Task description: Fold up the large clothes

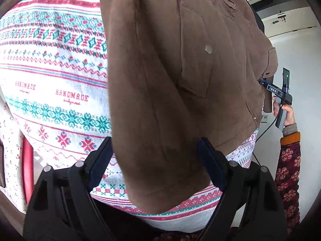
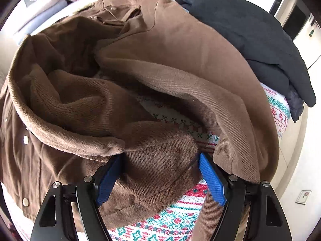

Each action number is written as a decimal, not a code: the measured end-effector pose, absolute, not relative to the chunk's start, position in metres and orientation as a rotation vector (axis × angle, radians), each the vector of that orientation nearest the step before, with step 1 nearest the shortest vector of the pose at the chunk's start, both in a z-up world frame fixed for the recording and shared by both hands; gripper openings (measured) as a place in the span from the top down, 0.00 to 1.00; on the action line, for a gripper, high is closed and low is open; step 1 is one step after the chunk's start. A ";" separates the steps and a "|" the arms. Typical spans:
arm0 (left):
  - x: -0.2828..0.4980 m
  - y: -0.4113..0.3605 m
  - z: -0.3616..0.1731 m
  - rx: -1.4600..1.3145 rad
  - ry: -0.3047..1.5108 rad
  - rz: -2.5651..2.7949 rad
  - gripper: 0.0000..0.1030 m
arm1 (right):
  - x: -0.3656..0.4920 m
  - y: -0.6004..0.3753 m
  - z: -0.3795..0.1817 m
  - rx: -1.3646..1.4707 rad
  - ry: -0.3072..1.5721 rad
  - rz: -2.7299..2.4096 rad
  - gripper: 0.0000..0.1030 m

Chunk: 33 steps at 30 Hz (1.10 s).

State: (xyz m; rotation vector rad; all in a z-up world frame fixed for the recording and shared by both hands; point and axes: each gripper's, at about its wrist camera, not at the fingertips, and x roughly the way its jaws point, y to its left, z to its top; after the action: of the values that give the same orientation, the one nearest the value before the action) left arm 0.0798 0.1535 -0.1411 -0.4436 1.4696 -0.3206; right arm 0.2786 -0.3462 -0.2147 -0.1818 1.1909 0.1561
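Brown jacket [image 2: 164,46], thick, soft and probably heavy, spread over the patterned cloth [image 1: 52,76]; both tools, left tool [image 1: 154,160] and right tool [image 2: 160,176], spread wide, straddle bunched fabric ungripped; best taken at hems.

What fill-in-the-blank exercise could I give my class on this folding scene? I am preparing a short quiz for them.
1. The jacket being folded is ____ in colour.
2. The patterned cloth under it bears the printed word ____.
3. Behind the jacket lies a pile of ____ clothing.
4. Each gripper, left gripper and right gripper, has ____ pads on its fingers.

Missing words: brown; HANDMADE; dark; blue
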 end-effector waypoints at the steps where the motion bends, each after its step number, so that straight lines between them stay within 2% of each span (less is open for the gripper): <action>1: 0.076 0.150 -0.147 -0.464 1.486 -0.348 0.18 | 0.279 -0.344 -0.215 -0.183 1.184 0.139 0.24; 2: 0.073 0.146 -0.152 -0.474 1.491 -0.370 0.22 | 0.279 -0.343 -0.215 -0.172 1.182 0.126 0.26; 3: 0.068 0.142 -0.153 -0.464 1.484 -0.384 0.27 | 0.276 -0.340 -0.213 -0.148 1.185 0.125 0.43; 4: 0.062 0.138 -0.151 -0.445 1.471 -0.401 0.49 | 0.271 -0.336 -0.209 -0.141 1.189 0.119 0.63; 5: 0.060 0.136 -0.148 -0.448 1.452 -0.421 0.72 | 0.266 -0.330 -0.204 -0.155 1.186 0.099 0.69; 6: 0.058 0.139 -0.142 -0.465 1.420 -0.426 0.78 | 0.259 -0.323 -0.199 -0.168 1.189 0.086 0.79; 8: 0.054 0.150 -0.125 -0.530 1.356 -0.456 0.84 | 0.240 -0.310 -0.183 -0.181 1.186 0.058 0.84; 14: 0.039 0.201 -0.044 -0.627 1.103 -0.503 0.86 | 0.163 -0.298 -0.093 0.017 1.033 0.069 0.85; 18: 0.030 0.240 -0.013 -0.639 1.017 -0.478 0.86 | 0.102 -0.272 -0.042 0.040 0.965 0.098 0.85; 20: 0.025 0.254 -0.014 -0.624 1.030 -0.428 0.83 | 0.086 -0.248 -0.033 -0.023 0.968 0.064 0.82; 21: 0.024 0.258 -0.019 -0.594 1.053 -0.391 0.82 | 0.085 -0.237 -0.031 -0.078 0.980 0.028 0.76; 22: 0.023 0.263 -0.024 -0.551 1.087 -0.340 0.73 | 0.081 -0.228 -0.029 -0.125 0.994 0.000 0.68; 23: 0.022 0.262 -0.032 -0.508 1.118 -0.285 0.59 | 0.078 -0.223 -0.025 -0.148 0.981 -0.009 0.64; 24: 0.019 0.266 -0.038 -0.478 1.131 -0.237 0.52 | 0.075 -0.219 -0.022 -0.155 0.944 -0.006 0.51; 25: 0.017 0.269 -0.043 -0.461 1.128 -0.211 0.40 | 0.073 -0.217 -0.017 -0.146 0.904 -0.002 0.34; 26: 0.017 0.273 -0.043 -0.451 1.122 -0.198 0.35 | 0.068 -0.221 -0.021 -0.131 0.880 0.007 0.27; 27: 0.016 0.277 -0.046 -0.449 1.120 -0.189 0.34 | 0.069 -0.224 -0.023 -0.110 0.871 0.021 0.21; 31: 0.023 0.287 -0.068 -0.438 1.136 -0.193 0.25 | 0.093 -0.241 -0.061 -0.051 0.943 0.054 0.21; 33: 0.025 0.290 -0.081 -0.409 1.154 -0.201 0.25 | 0.107 -0.254 -0.091 -0.037 0.981 0.051 0.21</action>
State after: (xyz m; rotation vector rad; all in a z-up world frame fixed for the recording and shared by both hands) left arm 0.0245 0.2900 -0.0815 -0.4089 1.1543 -0.2011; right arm 0.1067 -0.2542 -0.0906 -0.0372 0.9807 0.0513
